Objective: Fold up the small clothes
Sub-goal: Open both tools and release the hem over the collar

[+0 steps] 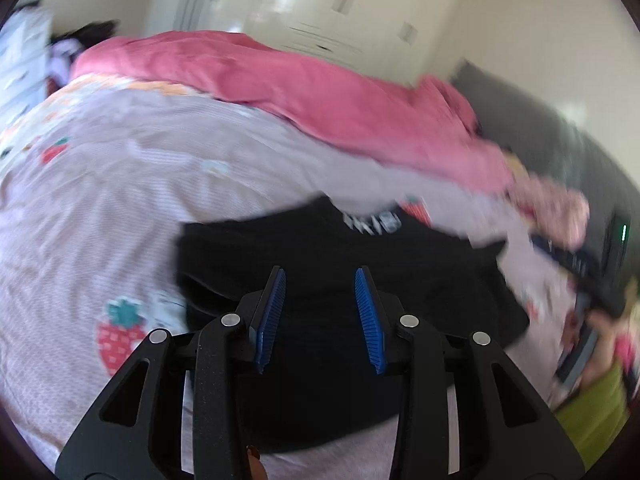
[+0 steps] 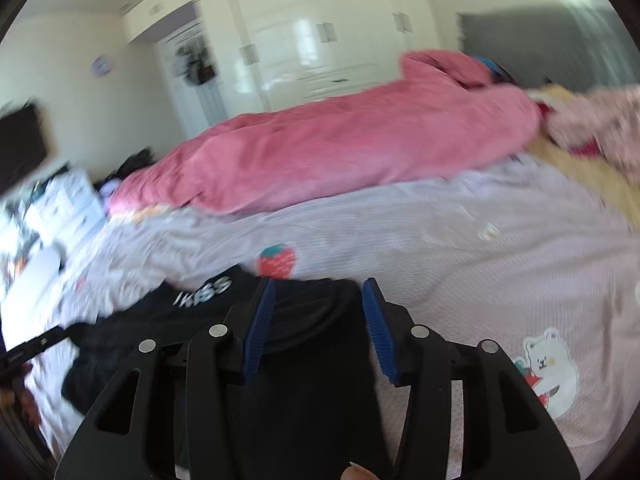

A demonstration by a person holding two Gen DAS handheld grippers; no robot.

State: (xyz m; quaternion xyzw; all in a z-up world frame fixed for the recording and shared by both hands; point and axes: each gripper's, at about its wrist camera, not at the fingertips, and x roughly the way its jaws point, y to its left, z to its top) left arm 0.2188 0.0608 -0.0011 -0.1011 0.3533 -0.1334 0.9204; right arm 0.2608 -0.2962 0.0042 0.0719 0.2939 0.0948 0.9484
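Note:
A small black garment [image 1: 340, 264] with white lettering lies flat on the pale pink bed sheet [image 1: 100, 200]. My left gripper [image 1: 320, 276] is open above the garment's near part, with its blue pads apart and nothing between them. The same black garment [image 2: 160, 320] shows in the right wrist view. My right gripper [image 2: 319, 286] is open over its right end, with nothing held. Both views are blurred by motion.
A rolled pink duvet [image 1: 320, 96] lies across the far side of the bed, also in the right wrist view [image 2: 340, 148]. More clothes [image 1: 560, 208] are piled at the right by the grey headboard [image 1: 580, 152]. A white wardrobe [image 2: 300, 40] stands behind.

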